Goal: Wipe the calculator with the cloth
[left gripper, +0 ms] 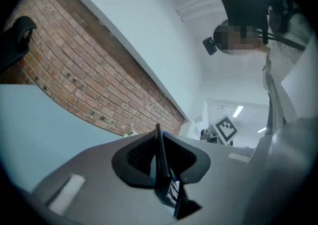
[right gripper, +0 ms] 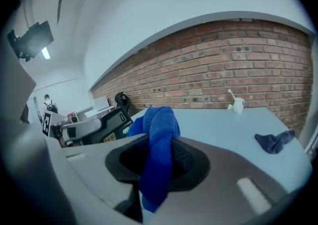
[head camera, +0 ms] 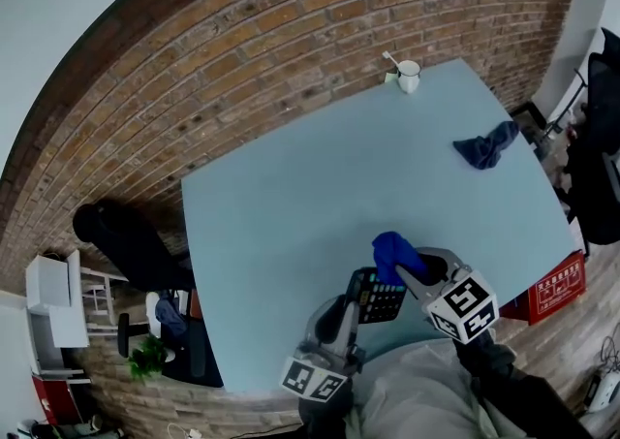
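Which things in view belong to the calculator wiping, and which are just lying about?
Job in hand:
- calculator, held in the left gripper
- blue cloth, held in the right gripper

Lying about:
- dark cloth, on the right side of the table
- white cup, at the far edge

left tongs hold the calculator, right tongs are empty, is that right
Not quite. The right tongs are not empty: they are shut on the blue cloth, as the right gripper view shows. The left tongs do hold the calculator.
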`<state>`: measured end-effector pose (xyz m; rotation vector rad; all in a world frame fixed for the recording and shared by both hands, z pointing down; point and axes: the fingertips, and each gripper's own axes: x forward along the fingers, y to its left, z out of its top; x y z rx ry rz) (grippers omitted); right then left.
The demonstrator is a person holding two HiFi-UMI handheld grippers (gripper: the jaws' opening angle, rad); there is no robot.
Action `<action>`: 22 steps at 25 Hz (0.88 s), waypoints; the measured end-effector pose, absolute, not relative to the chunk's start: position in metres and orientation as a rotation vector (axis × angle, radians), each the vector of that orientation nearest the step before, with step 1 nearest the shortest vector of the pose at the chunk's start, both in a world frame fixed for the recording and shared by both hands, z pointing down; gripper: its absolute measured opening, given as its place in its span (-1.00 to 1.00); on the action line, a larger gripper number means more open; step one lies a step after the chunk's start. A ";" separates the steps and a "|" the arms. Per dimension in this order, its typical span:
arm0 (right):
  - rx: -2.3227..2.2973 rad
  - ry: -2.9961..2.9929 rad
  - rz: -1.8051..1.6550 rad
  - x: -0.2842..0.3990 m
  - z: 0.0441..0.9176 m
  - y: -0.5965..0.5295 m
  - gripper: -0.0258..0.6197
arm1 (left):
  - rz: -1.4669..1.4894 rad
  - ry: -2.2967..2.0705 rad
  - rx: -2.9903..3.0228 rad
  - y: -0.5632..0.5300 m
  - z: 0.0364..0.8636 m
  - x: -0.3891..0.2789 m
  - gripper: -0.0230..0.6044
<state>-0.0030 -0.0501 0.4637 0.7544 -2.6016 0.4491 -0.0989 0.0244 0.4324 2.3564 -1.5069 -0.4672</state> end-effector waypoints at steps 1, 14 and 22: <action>0.734 -2.611 0.481 -0.002 0.461 -0.050 -0.61 | -0.441 -1.503 2.396 0.024 0.430 -0.094 -0.77; 0.633 -2.669 0.434 -0.012 0.449 -0.027 -0.61 | -0.609 -1.513 2.260 0.025 0.423 -0.104 -0.78; 0.131 -2.611 0.171 -0.059 0.449 0.096 -0.61 | -0.809 -1.561 2.068 0.016 0.419 -0.127 -0.78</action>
